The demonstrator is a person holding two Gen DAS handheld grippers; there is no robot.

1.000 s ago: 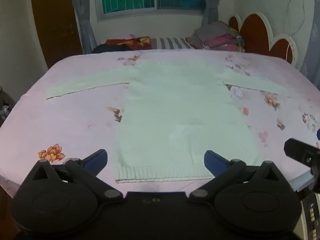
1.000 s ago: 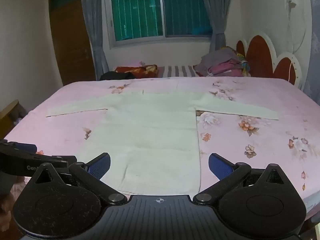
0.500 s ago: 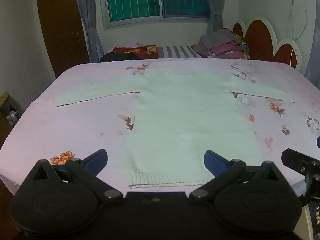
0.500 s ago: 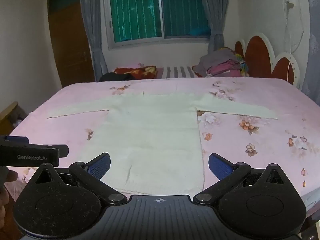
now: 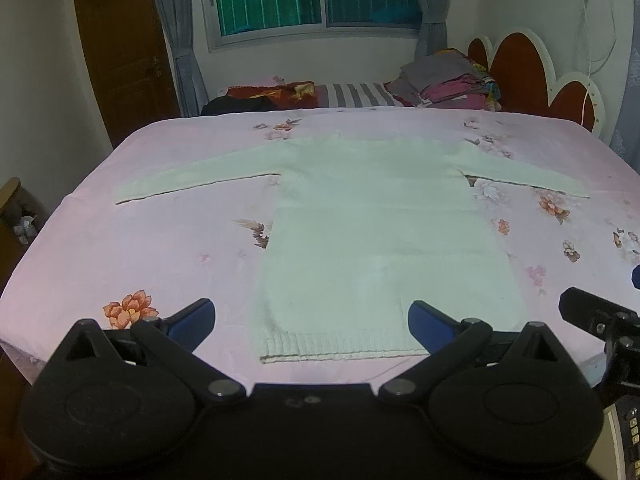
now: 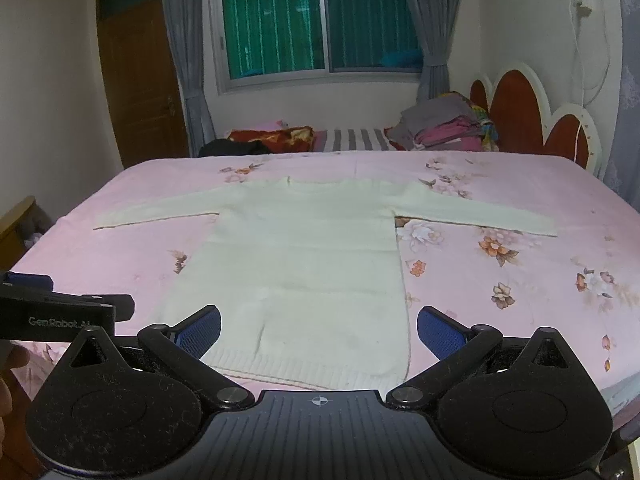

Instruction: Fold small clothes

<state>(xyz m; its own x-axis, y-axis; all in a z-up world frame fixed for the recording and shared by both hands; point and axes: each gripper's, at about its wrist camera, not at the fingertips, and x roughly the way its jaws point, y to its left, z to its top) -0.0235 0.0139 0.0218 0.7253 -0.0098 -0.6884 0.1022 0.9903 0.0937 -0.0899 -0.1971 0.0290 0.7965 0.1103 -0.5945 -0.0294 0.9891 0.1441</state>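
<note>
Both tongs, left (image 5: 311, 322) and right (image 6: 319, 330), gape wide, empty, above the sweater (image 5: 380, 240) spread flat on the bed (image 5: 160, 240).

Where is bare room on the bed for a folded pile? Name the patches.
Bare sheet lies beside the sweater body: one patch below its right sleeve, one below its left sleeve. The far end by the clothes pile is crowded.

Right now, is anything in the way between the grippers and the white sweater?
No, nothing visible is. The white sweater lies flat on the pink floral bedsheet, sleeves spread. The left gripper and right gripper are both open at its hem, with only bare sweater between the fingers.
</note>
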